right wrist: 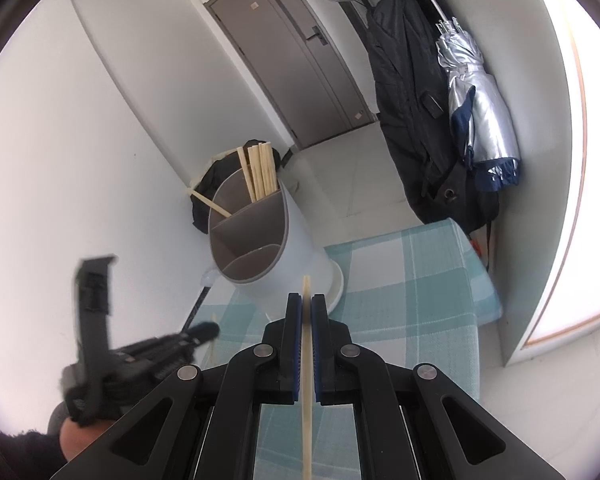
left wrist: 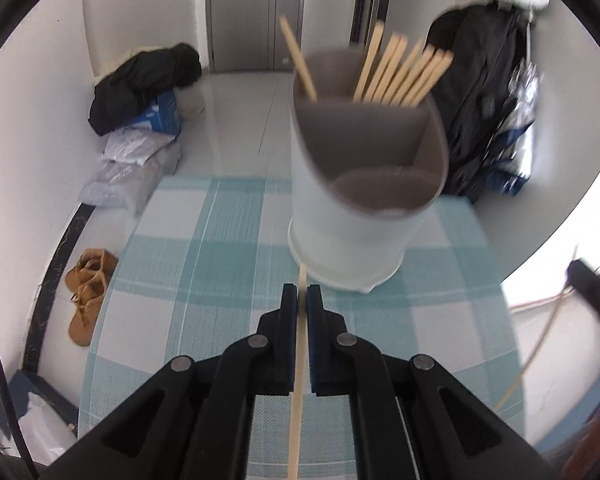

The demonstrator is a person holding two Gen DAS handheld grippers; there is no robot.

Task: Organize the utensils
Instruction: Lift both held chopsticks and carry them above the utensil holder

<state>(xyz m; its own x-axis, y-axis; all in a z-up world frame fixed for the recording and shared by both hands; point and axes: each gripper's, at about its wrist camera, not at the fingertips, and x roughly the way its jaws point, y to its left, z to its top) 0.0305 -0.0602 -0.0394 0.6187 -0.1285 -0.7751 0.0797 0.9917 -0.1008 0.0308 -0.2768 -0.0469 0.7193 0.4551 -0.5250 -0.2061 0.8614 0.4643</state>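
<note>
Left gripper (left wrist: 302,292) and right gripper (right wrist: 306,302) each clamp one chopstick (left wrist: 299,380)

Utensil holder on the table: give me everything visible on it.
The utensil holder is a white, plastic-looking cylinder with a wider base flange, standing upright on the teal-checked tablecloth. A grey-brown insert with a slanted rim splits it into compartments. The far compartment holds a bundle of wooden chopsticks leaning right, plus a single chopstick leaning left. The near compartments look empty. Neither gripper touches it; each is shut on its own chopstick in front of the holder.
</note>
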